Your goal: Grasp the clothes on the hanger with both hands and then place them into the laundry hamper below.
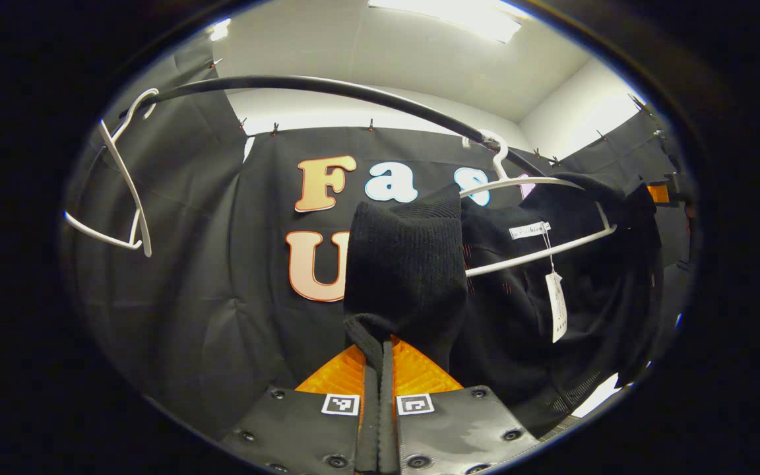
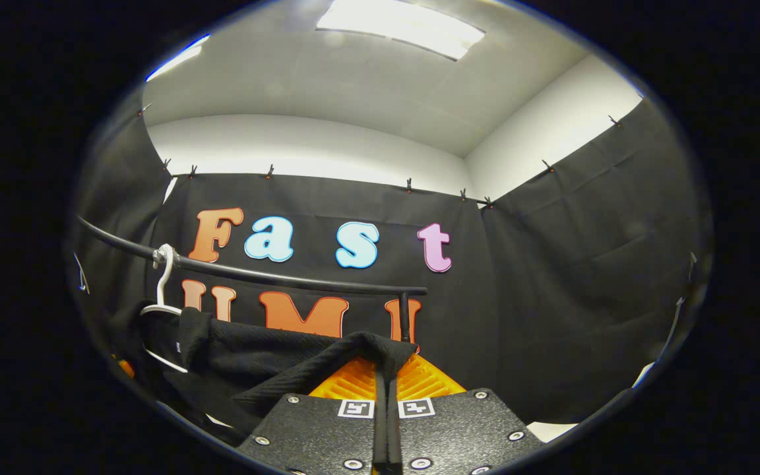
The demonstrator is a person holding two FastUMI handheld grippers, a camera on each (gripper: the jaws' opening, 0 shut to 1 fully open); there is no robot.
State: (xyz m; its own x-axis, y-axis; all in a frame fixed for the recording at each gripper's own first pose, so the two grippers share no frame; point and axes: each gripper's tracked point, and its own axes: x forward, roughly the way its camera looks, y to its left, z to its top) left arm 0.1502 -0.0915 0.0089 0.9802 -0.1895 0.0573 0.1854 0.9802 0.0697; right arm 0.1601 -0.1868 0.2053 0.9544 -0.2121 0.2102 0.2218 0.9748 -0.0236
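Black knit fabric of the garment rises straight out of the left gripper, whose orange fingers are pressed together on a bunched fold of it. Beyond that fold the garment still drapes over the white hanger hooked on the black rail, with a paper tag dangling from it. An empty white hanger hangs further along the rail. In the right gripper view, the right gripper is likewise closed on a ridge of the same cloth, which stretches leftward to the hanger.
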